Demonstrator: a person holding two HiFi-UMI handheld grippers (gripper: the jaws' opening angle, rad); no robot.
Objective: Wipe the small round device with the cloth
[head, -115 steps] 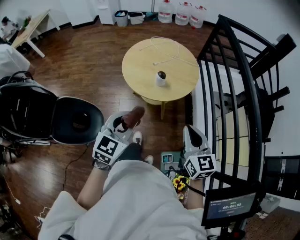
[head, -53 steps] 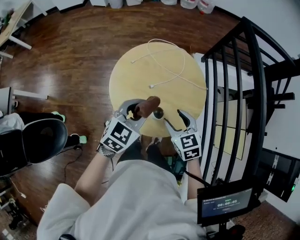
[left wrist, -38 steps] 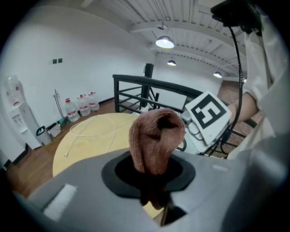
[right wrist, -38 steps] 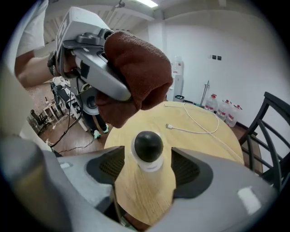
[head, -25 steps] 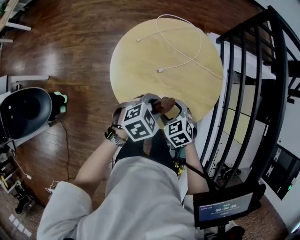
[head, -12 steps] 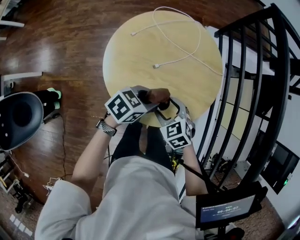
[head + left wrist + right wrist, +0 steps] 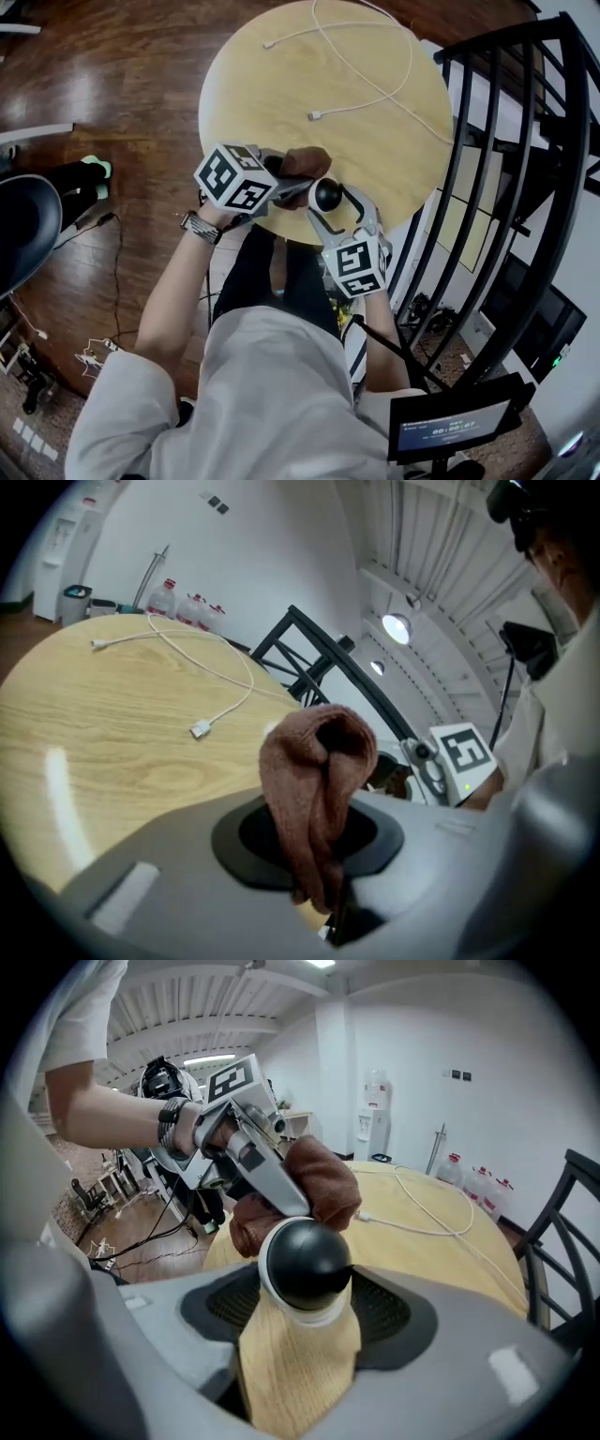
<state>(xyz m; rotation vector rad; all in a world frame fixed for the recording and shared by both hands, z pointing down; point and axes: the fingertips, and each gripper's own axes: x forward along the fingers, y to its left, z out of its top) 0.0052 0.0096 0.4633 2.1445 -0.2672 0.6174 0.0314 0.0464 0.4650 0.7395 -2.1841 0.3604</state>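
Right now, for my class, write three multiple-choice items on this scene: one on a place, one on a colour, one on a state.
1. Where is the small round device? A on the floor; B between the right gripper jaws; C on a chair.
2. What colour is the cloth? A brown; B blue; C white.
3. The left gripper jaws are: A open and empty; B shut on a cable; C shut on the cloth.
Key: B, the right gripper view shows it; A, plainly brown; C, cloth pinched between them.
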